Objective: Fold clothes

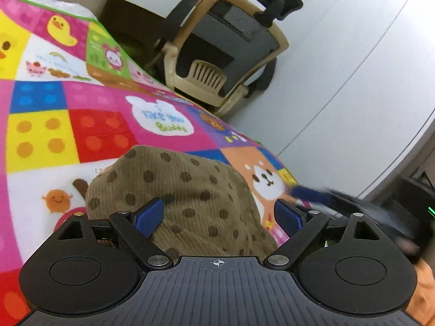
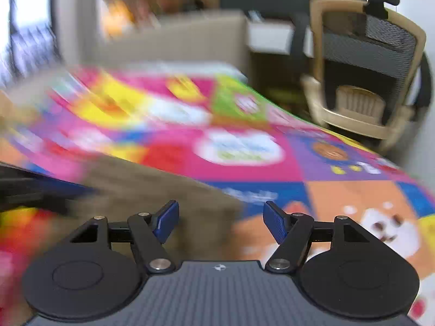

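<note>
Covering the bed is a bright patchwork cartoon blanket [image 1: 81, 125]; a beige mesh office chair [image 1: 225, 46] stands on the pale floor [image 1: 339, 68] beyond its edge. A brown corduroy garment with dark polka dots [image 1: 176, 187] lies bunched on the blanket. Left gripper [image 1: 218, 216]: jaws open, positioned directly over the garment. Right gripper [image 2: 220, 221]: jaws open, empty, beside the garment's right edge. The right wrist view is heavily motion-blurred.
</note>
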The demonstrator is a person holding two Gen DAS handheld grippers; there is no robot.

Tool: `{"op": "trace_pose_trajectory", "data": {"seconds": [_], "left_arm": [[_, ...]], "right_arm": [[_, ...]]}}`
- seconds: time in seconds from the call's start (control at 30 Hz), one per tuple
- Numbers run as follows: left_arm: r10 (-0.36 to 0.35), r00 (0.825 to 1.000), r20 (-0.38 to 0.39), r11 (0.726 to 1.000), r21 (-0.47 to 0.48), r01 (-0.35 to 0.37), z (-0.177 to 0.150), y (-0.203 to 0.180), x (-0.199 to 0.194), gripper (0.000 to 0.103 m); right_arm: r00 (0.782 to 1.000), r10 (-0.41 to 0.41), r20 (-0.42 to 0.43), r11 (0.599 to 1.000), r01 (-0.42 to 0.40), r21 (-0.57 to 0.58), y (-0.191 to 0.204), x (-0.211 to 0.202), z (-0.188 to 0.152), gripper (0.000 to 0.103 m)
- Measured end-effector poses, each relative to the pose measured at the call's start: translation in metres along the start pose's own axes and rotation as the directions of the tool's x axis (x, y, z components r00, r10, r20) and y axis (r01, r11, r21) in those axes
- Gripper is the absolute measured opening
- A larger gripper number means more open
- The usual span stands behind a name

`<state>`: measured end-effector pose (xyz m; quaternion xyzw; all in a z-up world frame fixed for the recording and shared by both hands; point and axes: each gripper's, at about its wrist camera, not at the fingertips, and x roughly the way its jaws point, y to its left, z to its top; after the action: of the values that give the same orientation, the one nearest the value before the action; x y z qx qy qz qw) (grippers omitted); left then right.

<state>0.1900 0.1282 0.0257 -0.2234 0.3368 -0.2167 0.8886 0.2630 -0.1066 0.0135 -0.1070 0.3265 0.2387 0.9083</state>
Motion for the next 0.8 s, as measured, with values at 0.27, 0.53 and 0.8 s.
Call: {"op": "trace_pose_trajectory", "data": {"seconds": [0.27, 0.53, 0.8], "left_arm": [[0.055, 0.998, -0.023, 0.988, 0.142, -0.052, -0.010, -0.008, 0.011, 0.093], [0.058, 0.998, -0.022, 0.988, 0.146, -0.054, -0.011, -0.010, 0.006, 0.093], [-0.028, 0.996, 0.088, 0.996, 0.091, 0.020, 0.025, -0.011, -0.020, 0.093]], "right_arm": [[0.997, -0.051, -0.056, 0.999, 0.050, -0.010, -0.006, 0.036, -0.007, 0.078], [1.000, -0.028, -0.006, 0.999, 0.028, -0.021, -0.009, -0.002, -0.021, 0.078], [0.970, 0.203, 0.136, 0.969, -0.179, -0.169, 0.039, -0.078, -0.035, 0.078]]}}
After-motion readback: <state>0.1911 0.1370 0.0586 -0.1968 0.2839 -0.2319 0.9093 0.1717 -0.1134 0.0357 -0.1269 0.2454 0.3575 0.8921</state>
